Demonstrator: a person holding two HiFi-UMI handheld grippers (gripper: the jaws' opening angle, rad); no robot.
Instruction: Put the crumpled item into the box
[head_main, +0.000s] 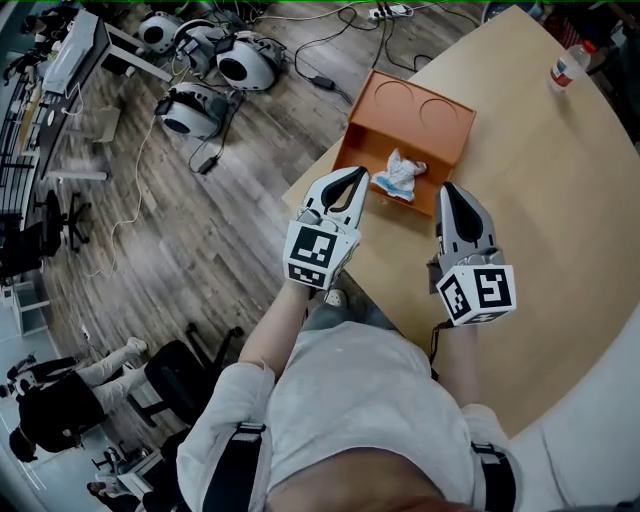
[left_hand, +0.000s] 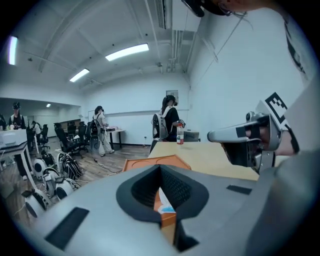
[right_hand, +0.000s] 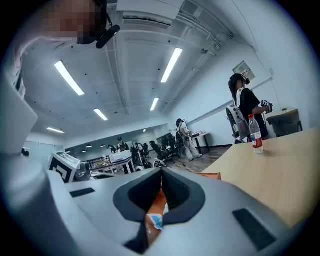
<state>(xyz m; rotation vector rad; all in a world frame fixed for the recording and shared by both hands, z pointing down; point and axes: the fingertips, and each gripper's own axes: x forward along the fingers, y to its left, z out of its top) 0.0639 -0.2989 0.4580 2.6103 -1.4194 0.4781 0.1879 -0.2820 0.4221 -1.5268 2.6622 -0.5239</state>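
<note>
Left gripper (head_main: 357, 179): jaws fully closed, nothing between them, tips just short of the orange box's (head_main: 361, 112) near wall. Right gripper (head_main: 447, 190): jaws likewise closed and empty, at the box's near right corner. The crumpled white-and-blue item (head_main: 400, 175) lies inside the box, against its near wall. The box sits at the wooden table's (head_main: 560, 210) left edge; a water bottle (head_main: 568, 67) stands well beyond the box.
</note>
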